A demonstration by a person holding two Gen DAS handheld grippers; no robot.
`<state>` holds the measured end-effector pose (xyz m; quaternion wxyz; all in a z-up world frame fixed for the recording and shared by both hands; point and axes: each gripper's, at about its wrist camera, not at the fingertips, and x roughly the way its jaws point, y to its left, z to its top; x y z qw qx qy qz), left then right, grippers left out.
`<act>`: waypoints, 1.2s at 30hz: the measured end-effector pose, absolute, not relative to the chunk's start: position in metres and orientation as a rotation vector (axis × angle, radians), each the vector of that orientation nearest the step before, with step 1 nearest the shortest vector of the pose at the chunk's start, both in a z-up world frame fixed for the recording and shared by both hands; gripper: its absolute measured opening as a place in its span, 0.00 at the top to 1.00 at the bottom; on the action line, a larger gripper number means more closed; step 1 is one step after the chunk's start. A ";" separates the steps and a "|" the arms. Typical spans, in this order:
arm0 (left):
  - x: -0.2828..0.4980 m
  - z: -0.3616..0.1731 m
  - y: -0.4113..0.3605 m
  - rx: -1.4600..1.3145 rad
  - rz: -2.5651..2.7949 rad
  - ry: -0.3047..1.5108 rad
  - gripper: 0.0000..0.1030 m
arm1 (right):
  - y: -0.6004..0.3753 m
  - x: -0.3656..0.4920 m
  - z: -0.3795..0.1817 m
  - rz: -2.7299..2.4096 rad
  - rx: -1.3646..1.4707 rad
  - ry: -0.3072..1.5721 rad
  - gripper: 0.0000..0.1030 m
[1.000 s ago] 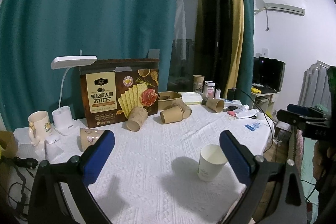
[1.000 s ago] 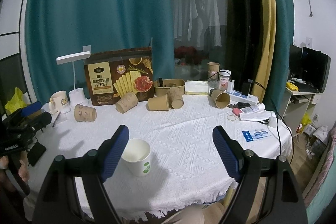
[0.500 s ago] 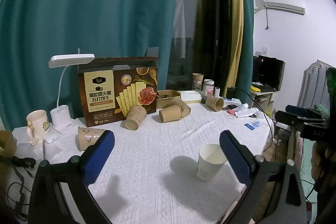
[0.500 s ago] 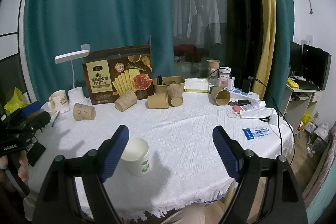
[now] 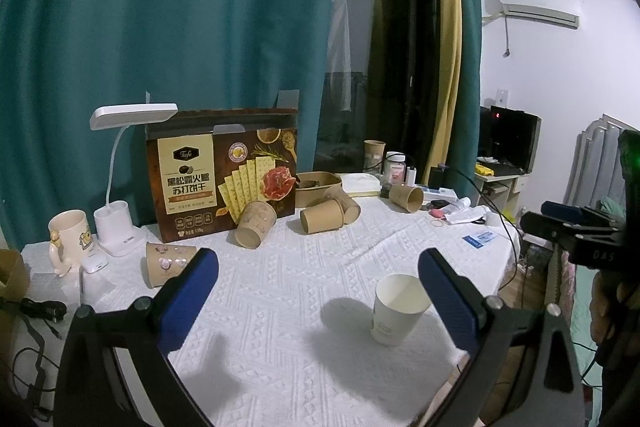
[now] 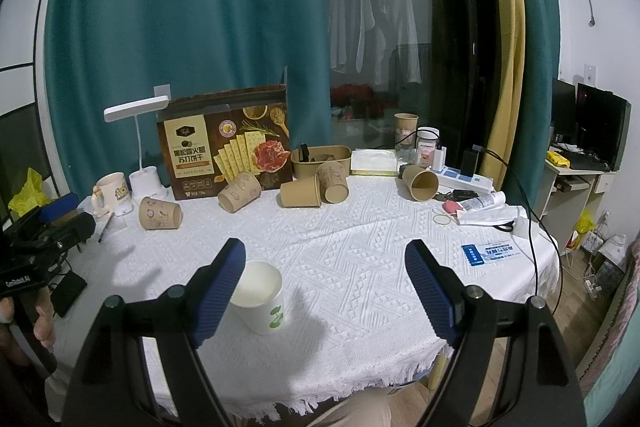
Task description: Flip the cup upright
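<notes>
A white paper cup point(image 5: 398, 309) stands upright on the white tablecloth, mouth up; in the right wrist view it point(image 6: 260, 297) shows a green mark. My left gripper point(image 5: 318, 287) is open and empty, with the cup just inside its right finger. My right gripper point(image 6: 324, 287) is open and empty, with the cup beside its left finger. Neither touches the cup. Several brown paper cups point(image 6: 300, 191) lie on their sides further back.
A cracker box point(image 5: 224, 175), a white desk lamp point(image 5: 120, 187), a mug point(image 5: 68, 239) and a brown tray point(image 6: 320, 159) stand along the table's back. A power strip, tube and card point(image 6: 490, 253) lie at the right. The table's edge point(image 6: 320, 395) is near.
Both grippers have lifted or drawn back slightly; the scene sits a little lower in view. The white cup has not moved.
</notes>
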<state>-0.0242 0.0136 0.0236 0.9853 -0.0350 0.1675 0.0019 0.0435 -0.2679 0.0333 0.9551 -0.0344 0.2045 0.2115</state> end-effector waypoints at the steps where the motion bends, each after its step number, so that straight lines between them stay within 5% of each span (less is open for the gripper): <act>1: -0.024 0.024 0.013 -0.070 0.003 0.336 0.03 | -0.268 0.044 0.034 0.430 -0.070 0.416 0.22; 36: -0.026 0.027 0.011 -0.073 0.002 0.335 0.03 | -0.269 0.043 0.033 0.429 -0.068 0.417 0.22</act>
